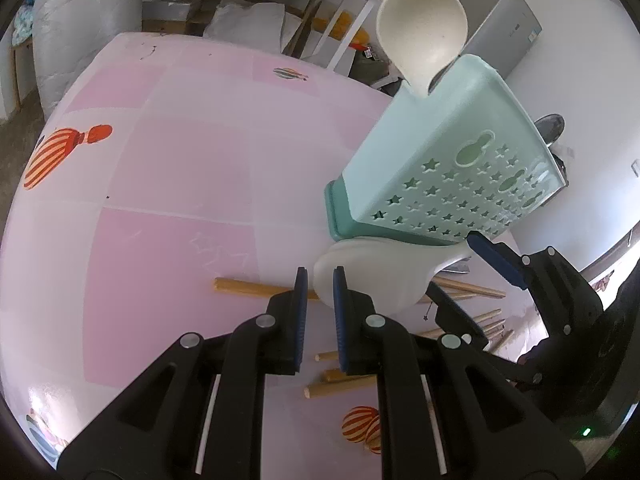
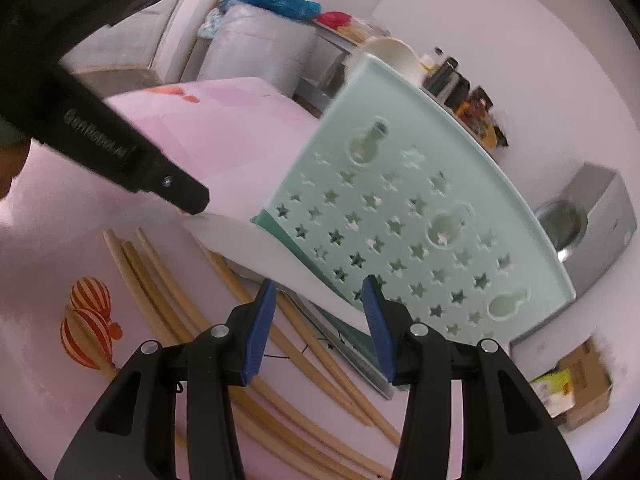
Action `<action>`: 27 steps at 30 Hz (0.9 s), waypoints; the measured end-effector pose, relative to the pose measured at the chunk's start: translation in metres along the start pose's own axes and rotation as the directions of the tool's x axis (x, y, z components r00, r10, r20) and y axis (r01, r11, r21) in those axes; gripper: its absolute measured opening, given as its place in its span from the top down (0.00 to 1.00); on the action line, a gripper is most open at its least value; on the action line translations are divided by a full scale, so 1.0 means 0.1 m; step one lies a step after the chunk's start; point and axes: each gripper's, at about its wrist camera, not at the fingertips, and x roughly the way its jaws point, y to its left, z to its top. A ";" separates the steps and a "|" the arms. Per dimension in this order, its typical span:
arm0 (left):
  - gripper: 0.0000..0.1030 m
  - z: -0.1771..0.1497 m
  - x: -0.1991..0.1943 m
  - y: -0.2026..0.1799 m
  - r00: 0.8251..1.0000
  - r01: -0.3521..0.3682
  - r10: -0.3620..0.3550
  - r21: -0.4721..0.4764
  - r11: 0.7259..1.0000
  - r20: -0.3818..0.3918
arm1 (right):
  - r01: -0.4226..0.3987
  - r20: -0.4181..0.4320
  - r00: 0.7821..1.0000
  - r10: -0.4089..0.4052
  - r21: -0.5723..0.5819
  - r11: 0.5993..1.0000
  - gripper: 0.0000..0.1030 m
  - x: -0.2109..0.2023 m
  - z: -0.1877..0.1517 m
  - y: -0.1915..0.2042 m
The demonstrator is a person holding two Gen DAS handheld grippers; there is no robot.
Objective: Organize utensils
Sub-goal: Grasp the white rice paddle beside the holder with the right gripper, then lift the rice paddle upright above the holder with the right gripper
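A white rice spoon (image 1: 376,276) hangs just above the pink table in front of a mint-green utensil holder (image 1: 432,152) with star-shaped holes. My left gripper (image 1: 320,276) is shut on the rim of the spoon's wide end. The spoon's handle (image 2: 256,244) runs between the fingers of my right gripper (image 2: 320,296), which stands open around it without pressing. A cream ladle (image 1: 420,36) stands upright in the holder. Several wooden chopsticks (image 2: 160,280) lie scattered on the table beneath both grippers. A flat metal utensil (image 2: 352,354) lies under the spoon's handle.
The pink tablecloth (image 1: 180,168) with balloon prints stretches away to the left of the holder. Beyond the table are a grey appliance (image 1: 500,28), a steel bowl (image 2: 560,224), a cardboard box (image 2: 580,388) on the floor and cluttered shelves.
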 end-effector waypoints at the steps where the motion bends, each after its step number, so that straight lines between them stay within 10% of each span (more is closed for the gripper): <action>1: 0.89 0.00 0.00 0.00 1.000 0.003 -0.003 -0.003 1.000 0.000 | 0.010 0.003 1.000 -0.010 -0.024 1.000 0.57 0.00 -0.04 0.00; 13: 0.89 0.00 0.00 0.09 1.000 0.026 -0.026 -0.020 0.999 0.007 | 0.139 0.042 0.990 -0.132 -0.311 0.940 0.86 0.05 0.03 0.50; 27: 0.89 0.02 -0.35 0.08 0.990 0.041 -0.041 -0.003 0.999 0.133 | 0.294 0.150 0.953 -0.263 -0.245 0.924 0.97 -0.27 -0.08 0.43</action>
